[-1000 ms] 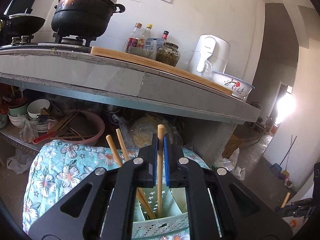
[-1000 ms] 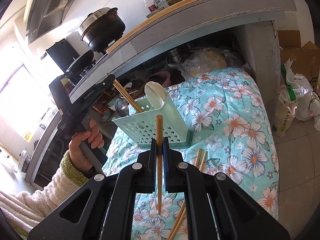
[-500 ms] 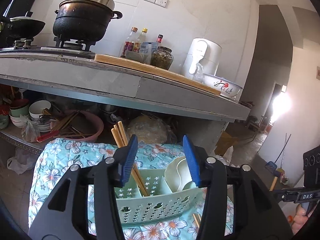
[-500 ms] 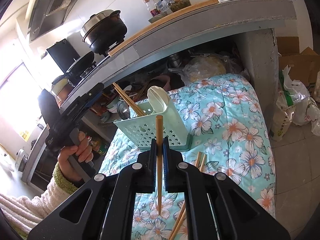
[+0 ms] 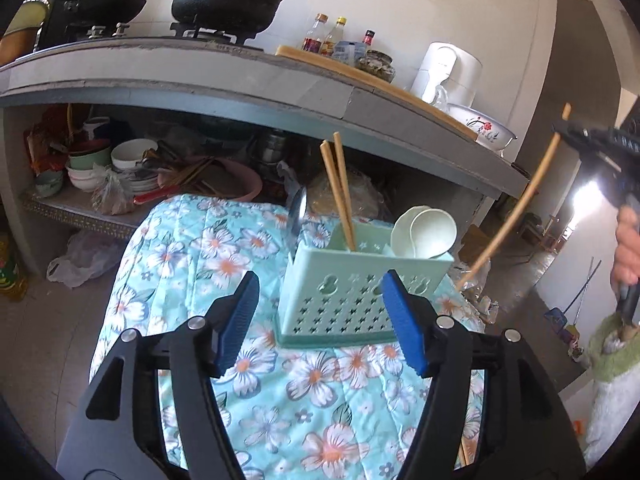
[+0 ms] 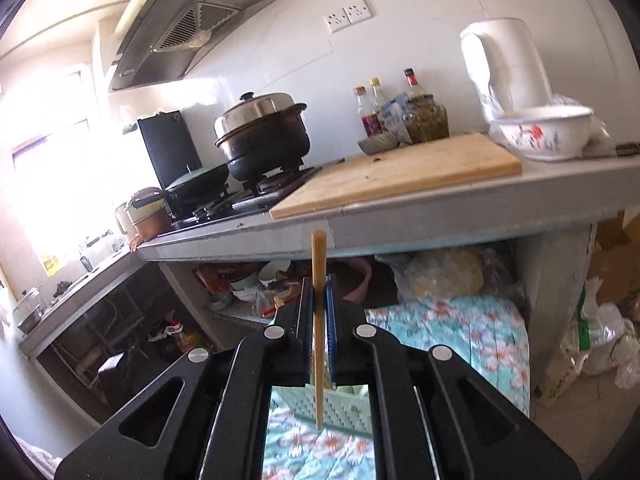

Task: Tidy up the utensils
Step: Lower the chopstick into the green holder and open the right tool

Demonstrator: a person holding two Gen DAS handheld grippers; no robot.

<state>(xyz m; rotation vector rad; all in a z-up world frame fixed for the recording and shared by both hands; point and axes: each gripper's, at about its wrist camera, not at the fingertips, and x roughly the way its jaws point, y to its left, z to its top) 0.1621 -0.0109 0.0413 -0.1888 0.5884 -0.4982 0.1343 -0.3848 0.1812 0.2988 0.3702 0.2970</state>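
Since a second ago we have let go of the chopstick our left gripper [image 5: 320, 316] was pinching; its blue-padded jaws have just been opening and now stand wide apart with nothing between them, drawn back on the near side of the pale green perforated plastic utensil caddy [image 5: 352, 292]. Our right gripper [image 6: 319, 308] has climbed from low over the quilt to the height of the worktop edge, jaws pressed together on a single light wooden chopstick [image 6: 319, 320] that stands nearly upright, its top end poking above the fingers and its lower end hanging over the caddy.

We see the caddy standing on the turquoise flower-print quilt [image 5: 224, 248], with two wooden chopsticks [image 5: 338, 192] leaning in its left compartment and two white ceramic spoons [image 5: 426, 232] in its right one. From the left wrist view, the right gripper shows at the far right, above and to the right of the caddy.

Behind, the grey concrete worktop [image 6: 460, 204] carries a pale wooden chopping board [image 6: 400, 176] and a black lidded pot [image 6: 262, 136].
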